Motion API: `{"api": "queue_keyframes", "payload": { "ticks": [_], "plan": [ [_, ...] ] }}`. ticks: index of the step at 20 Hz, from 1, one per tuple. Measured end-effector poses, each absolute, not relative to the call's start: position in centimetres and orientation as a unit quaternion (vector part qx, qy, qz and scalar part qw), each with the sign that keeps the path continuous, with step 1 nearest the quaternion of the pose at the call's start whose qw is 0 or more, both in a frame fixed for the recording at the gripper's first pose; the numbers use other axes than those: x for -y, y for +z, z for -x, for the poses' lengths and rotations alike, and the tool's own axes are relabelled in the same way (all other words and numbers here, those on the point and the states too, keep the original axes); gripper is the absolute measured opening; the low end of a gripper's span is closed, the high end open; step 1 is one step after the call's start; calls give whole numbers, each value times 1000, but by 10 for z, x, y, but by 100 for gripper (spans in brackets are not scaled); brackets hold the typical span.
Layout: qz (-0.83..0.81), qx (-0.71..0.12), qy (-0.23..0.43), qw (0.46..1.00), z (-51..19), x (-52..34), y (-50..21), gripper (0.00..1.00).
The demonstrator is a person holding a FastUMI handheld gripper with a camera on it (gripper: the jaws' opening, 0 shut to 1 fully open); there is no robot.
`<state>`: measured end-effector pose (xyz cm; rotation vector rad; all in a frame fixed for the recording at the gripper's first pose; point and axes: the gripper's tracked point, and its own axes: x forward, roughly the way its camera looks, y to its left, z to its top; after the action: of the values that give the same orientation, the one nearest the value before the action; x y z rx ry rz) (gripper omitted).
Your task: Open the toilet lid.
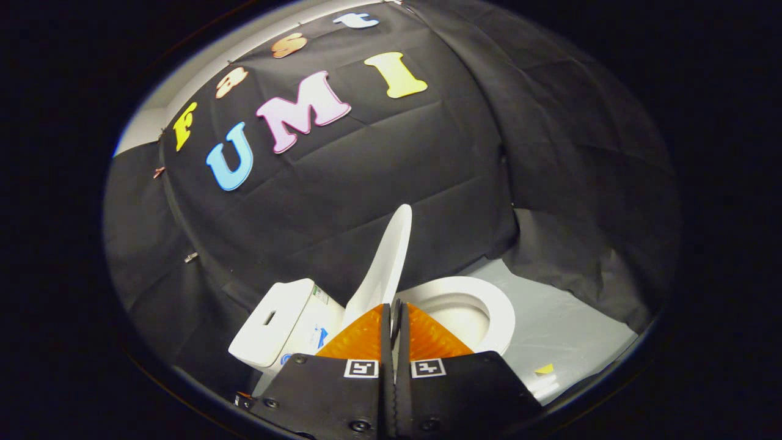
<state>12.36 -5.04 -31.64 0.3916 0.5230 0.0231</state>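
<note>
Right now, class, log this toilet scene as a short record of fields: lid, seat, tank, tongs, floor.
lid: toilet lid raised, standing upright just beyond the tongs
seat: seat ring down, bowl open
tank: tank beside the raised lid
tongs: tongs closed together, empty, fingers pressed flat against each other, tips close to the lid's lower edge
floor: grey floor, small yellow scrap lying past the bowl

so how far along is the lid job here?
Looks essentially done: the white plastic toilet lid stands raised, beside the white toilet tank, and the white seat ring and bowl are exposed. In hand: nothing; the tongs are closed together just short of the lid, gripping nothing visible. Left: probably only pulling the tongs away.
</note>
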Motion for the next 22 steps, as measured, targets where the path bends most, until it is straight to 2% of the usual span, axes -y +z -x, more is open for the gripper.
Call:
{"api": "queue_keyframes", "payload": {
  "ticks": [14, 22],
  "plan": [
    [-85, -203, 94, 971, -128, -99, -240, 5],
    [-46, -190, 156, 968, -124, -190, -226, 5]
  ]
}}
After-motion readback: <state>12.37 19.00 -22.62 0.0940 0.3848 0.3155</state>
